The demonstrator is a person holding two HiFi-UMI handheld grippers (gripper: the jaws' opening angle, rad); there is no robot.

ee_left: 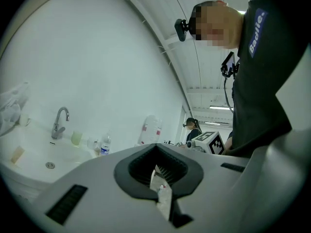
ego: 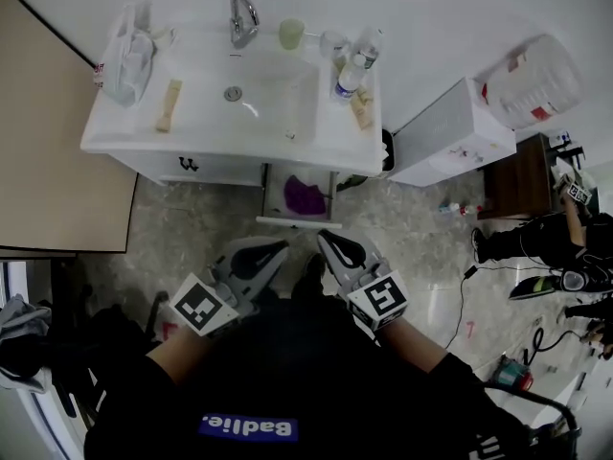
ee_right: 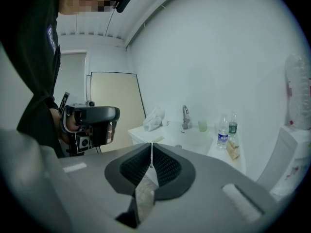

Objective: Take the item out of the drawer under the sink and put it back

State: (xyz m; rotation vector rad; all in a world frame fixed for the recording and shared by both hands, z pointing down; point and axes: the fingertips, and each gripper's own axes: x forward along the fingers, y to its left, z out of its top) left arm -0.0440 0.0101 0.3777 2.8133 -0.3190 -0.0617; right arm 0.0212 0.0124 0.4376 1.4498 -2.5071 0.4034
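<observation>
Under the white sink, a narrow drawer stands pulled out, with a purple item lying inside it. My left gripper and right gripper hang side by side over the floor, just short of the drawer front and close to my body. Both point toward the drawer. Each has its jaws together with nothing between them, as the left gripper view and the right gripper view show. The drawer and the item are hidden in both gripper views.
On the sink top stand a faucet, a green cup, two bottles and a white plastic bag. A white cabinet stands at the right. Cables and another person are at the far right; a beige door at the left.
</observation>
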